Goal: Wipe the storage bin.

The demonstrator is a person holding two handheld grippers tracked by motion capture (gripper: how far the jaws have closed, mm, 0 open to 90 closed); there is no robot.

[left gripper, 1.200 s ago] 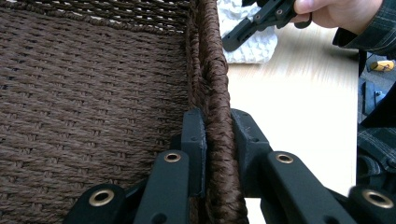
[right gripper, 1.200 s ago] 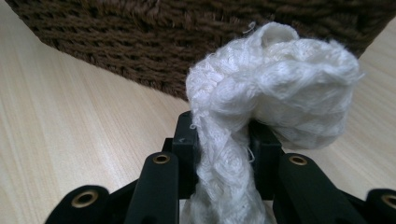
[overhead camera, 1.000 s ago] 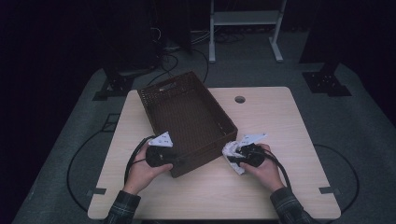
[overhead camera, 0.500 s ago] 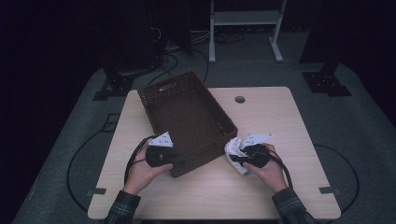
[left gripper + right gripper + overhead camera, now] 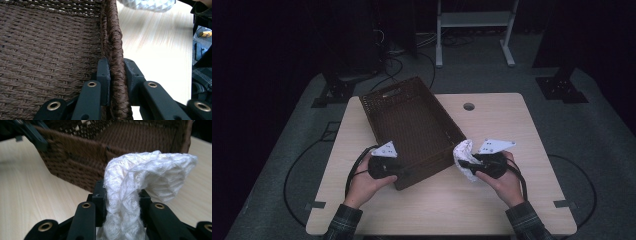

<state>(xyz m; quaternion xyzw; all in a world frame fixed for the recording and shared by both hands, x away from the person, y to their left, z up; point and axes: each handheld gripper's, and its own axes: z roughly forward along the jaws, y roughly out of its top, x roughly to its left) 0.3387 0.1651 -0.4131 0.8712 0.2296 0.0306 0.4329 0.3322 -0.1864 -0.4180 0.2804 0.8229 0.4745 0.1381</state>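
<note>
The right hand-held gripper (image 5: 121,200) has lifted, clamped on the white cloth (image 5: 140,177); the left hand-held gripper (image 5: 116,80) pinches the basket (image 5: 50,50) rim, seen close in its own view.

Basket (image 5: 412,127): woven brown fibre, twisted rope-like strands, rough & matt; rim (image 5: 115,47) is a thick braided cord, coarse. Weave is looser w/ small gaps near the top of the far wall in the right gripper view.

Cloth (image 5: 140,185): white knit/waffle-textured fabric, soft, matt, slightly fuzzy, diamond pattern across it.

Surface (image 5: 492,210): pale wood-grain top, smooth, low sheen, fine straight grain lines.

Left gripper (image 5: 117,75) & right gripper (image 5: 122,195): fingers (image 5: 103,75) are black plastic, matt, smooth, w/ brass-coloured shiny metal rivets at the joints.

Sleeve (image 5: 344,222): plaid woven cloth, matt.

Floor (image 5: 597,130): grey carpet, speckled, rough-looking.
</note>
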